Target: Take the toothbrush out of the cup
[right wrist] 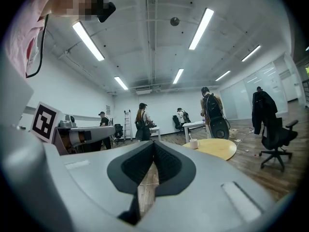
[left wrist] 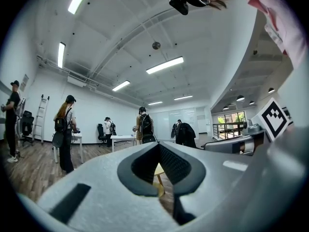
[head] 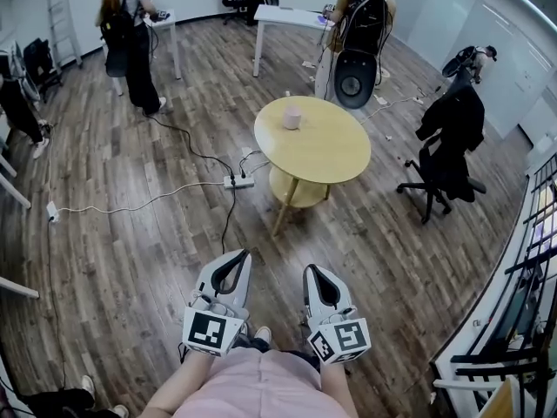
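**Wood-Floored Room: Cup Out of Reach**

Bare flooring lay between the person and the round table [head: 331, 159]. Risk: jaws arriving closed would likely nudge and tip the cup [head: 291, 117]; the toothbrush was too small to make out. Left gripper [head: 238, 256] and right gripper [head: 314, 273] were fully closed and empty, with the cup well apart, ahead of both.

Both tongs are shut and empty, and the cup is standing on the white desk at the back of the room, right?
Not quite: the place is wrong. The cup stands on the round yellow table in the middle of the room, as the head view shows. The left tongs and right tongs are indeed shut and empty.
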Available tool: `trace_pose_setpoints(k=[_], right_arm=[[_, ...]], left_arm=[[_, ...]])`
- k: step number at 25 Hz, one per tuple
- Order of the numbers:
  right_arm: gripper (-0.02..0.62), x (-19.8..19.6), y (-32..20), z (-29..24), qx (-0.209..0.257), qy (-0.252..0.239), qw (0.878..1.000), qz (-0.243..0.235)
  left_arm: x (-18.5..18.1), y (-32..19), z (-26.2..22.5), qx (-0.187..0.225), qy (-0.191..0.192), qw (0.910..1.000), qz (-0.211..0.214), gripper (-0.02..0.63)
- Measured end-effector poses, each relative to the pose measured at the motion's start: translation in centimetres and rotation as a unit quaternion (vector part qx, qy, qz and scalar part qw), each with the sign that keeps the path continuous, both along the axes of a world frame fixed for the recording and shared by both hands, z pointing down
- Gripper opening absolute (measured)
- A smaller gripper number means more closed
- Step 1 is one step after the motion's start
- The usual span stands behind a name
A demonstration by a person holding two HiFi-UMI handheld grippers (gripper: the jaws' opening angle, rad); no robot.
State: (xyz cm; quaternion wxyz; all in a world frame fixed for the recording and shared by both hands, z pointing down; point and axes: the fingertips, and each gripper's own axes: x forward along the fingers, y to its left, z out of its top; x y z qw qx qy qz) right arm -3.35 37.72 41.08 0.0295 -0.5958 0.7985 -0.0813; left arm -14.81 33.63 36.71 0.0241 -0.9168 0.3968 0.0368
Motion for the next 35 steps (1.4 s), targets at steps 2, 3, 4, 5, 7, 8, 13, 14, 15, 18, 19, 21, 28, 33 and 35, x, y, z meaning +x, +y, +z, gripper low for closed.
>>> trace_pose_setpoints(k=[2,3,4,5,7,8,13,14,15,18,19,21,28,33,35], right_arm=[[0.006,0.2,-0.2,0.2,0.0,0.0,1.0,-0.005],[0.008,0.3,-0.4,0.3,0.0,0.0,1.0,-0.008],[0.006,0.4,-0.6,0.4,0.0,0.0,1.0,-0.012],[0.006,0.5,-0.8,0.5,-0.002,0.001,1.0,-0.015],[0.008,0.8,-1.2,0.8,-0.007,0.002,1.0,-0.018],[0.008,1.0,-1.5,0.9,-0.009,0.001,1.0,-0.018],[0.008,1.0,-4.1,1.4,-0.013,-0.006,1.0,-0.019],[0.008,0.9,-4.9,1.5,-0.014,-0.006,1.0,-0.018],[0.008,0.9,-5.8,1.7,-0.014,-0.007,1.0,-0.015],[0.008,1.2,-8.9,1.7,-0.013,-0.011,1.0,-0.007],[0.008,1.4,-10.0,1.5,-0.011,-0.012,1.0,-0.006],[0.008,1.9,-12.0,1.2,-0.009,-0.01,1.0,-0.001],[0.008,2.4,-17.8,0.6,-0.008,-0.011,1.0,0.024],[0.008,3.0,-20.2,0.9,-0.015,-0.013,1.0,0.024],[0.008,3.5,-21.2,1.1,-0.017,-0.013,1.0,0.021]], left_arm=[[-0.1,-0.3,0.6,-0.007,-0.007,0.9999,-0.006,-0.002],[-0.2,-0.5,0.8,-0.011,-0.009,0.9999,-0.01,-0.002],[-0.2,-0.9,0.9,-0.011,-0.006,0.9998,-0.014,-0.002],[-0.3,-1.2,0.9,-0.009,-0.002,0.9998,-0.018,-0.002],[-0.2,-1.7,0.9,-0.008,0.0,0.9997,-0.024,-0.002],[-0.1,-1.9,1.0,-0.009,0.0,0.9996,-0.025,-0.002],[0.1,-4.5,1.2,-0.015,0.004,0.9996,-0.023,-0.002],[0.1,-5.4,1.3,-0.015,0.005,0.9996,-0.022,-0.002],[0.0,-6.3,1.4,-0.015,0.004,0.9997,-0.02,-0.002],[0.2,-9.5,1.7,-0.019,0.003,0.9997,-0.016,-0.002],[0.4,-10.6,1.6,-0.019,0.003,0.9997,-0.015,-0.002],[0.9,-12.8,1.1,-0.012,0.0,0.9999,-0.009,-0.002],[1.8,-19.1,0.5,-0.006,-0.008,0.9999,0.01,-0.002],[2.9,-21.5,0.8,-0.014,-0.006,0.9998,0.012,-0.002],[3.4,-22.4,1.0,-0.017,-0.005,0.9998,0.01,-0.002]])
